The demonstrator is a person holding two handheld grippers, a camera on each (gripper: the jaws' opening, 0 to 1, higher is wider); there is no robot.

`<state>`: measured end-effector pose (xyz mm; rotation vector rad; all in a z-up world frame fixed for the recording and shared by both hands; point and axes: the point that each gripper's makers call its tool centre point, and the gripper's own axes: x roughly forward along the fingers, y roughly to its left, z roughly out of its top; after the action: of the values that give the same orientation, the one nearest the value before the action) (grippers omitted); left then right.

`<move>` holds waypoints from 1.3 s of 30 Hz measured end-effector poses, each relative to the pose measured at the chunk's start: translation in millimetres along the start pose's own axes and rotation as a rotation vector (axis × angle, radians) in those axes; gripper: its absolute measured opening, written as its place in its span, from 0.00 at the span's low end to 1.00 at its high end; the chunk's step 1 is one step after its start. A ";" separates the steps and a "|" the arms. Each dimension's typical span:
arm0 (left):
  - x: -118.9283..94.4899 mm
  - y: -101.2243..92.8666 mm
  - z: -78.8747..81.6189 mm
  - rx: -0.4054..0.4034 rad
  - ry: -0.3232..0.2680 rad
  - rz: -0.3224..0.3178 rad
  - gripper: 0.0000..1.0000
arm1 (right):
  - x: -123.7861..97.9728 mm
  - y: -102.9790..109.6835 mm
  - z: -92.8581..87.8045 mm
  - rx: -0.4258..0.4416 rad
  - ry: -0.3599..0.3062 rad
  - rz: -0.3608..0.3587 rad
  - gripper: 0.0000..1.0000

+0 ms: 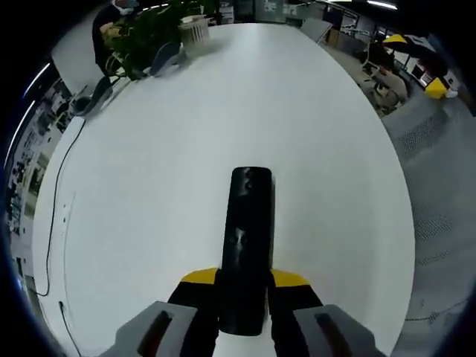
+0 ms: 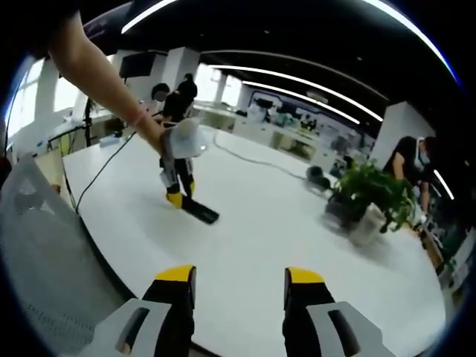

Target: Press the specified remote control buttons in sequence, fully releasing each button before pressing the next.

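The left gripper (image 1: 242, 316) has its fingers clamped on the slim black plastic remote control (image 1: 247, 245) over the white surface (image 1: 149, 149) (near its edge), while the right gripper (image 2: 239, 297) hangs well apart, fingers apart and empty, so in my judgement no button is being pressed and the sequence remains outstanding.

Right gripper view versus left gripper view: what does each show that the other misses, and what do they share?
The right gripper view alone shows the person's bare forearm carrying the left claw from outside, and the right claw standing open above the table edge.

The left gripper view alone shows the buttons on the remote's top face, and a thin black cable along the table's left side.

Both show the slim black remote control gripped at one end by the left claw, the white table, and the green potted plant.
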<state>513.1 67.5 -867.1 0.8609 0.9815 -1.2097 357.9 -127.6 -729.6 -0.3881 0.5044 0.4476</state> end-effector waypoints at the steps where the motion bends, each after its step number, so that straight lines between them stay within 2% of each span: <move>1: 0.0 -0.6 -0.3 -0.002 0.000 -0.001 0.25 | 0.0 0.1 0.1 0.000 -0.001 0.000 0.45; 18: -0.8 -38.6 2.8 -0.019 -0.018 -0.017 0.25 | -0.3 2.4 0.4 -0.020 0.001 0.009 0.44; 23: -1.4 -45.8 2.6 -0.027 -0.028 -0.016 0.25 | 1.3 6.6 -4.0 -0.036 0.027 0.028 0.44; 39: -2.9 -71.1 1.0 -0.015 -0.045 -0.030 0.25 | 2.2 11.2 -5.9 -0.054 0.039 0.049 0.42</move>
<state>442.8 56.2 -865.5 0.8057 0.9691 -1.2411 351.8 -120.2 -738.2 -0.4376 0.5409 0.5026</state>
